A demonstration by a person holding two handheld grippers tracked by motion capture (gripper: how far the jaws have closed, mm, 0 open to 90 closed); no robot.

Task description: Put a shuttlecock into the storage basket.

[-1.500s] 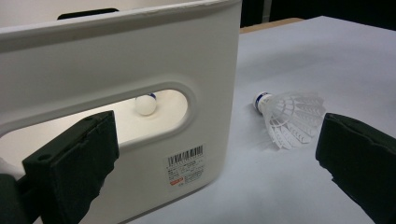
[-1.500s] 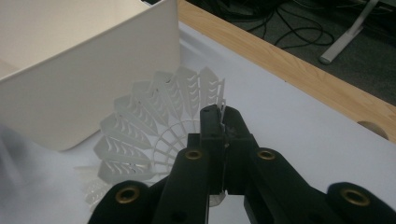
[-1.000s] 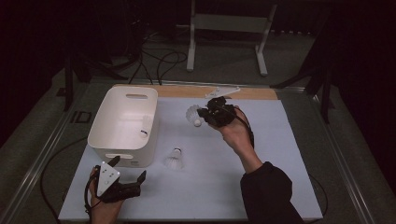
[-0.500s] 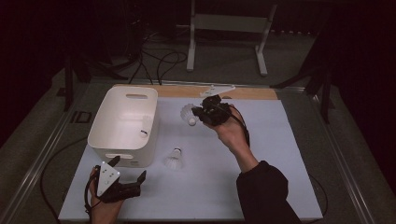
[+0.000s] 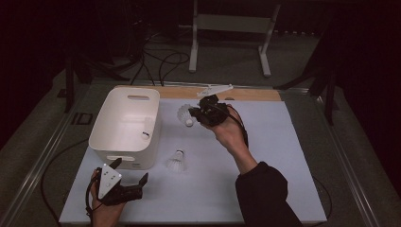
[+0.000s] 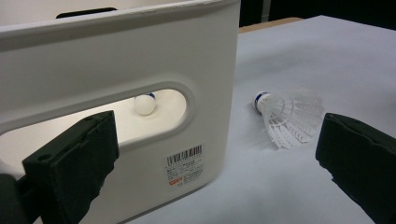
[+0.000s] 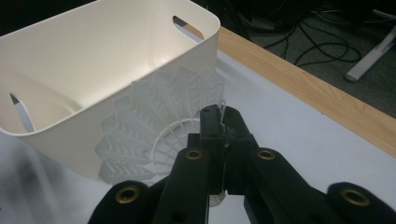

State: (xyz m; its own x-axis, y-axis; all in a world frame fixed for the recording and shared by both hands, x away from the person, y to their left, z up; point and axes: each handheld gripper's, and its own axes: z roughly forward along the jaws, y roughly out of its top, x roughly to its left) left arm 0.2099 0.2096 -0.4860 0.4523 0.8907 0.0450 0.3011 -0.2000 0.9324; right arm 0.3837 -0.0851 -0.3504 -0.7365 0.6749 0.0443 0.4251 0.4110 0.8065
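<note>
Since a second ago the right tool has carried its shuttlecock a little leftward, nearer the bin, while the left tool has kept its place at the near left of the table. Nearest, that left tool rests low by the bin's near wall with jaws wide and nothing between them; in the left gripper view a shuttlecock inside the bin shows through the handle slot. Just right of the bin's near corner a loose shuttlecock lies on the table. Farther off, the right forearm reaches up from the near edge, wrist raised, tool aimed left, its jaws pinched on the feather skirt of the held shuttlecock, which hangs beside the bin's right rim, not yet over the opening. The thin skirt is a weak hold: it could slip or crumple, and letting go too soon would drop the shuttlecock outside the bin or bounce it off the rim.
</note>
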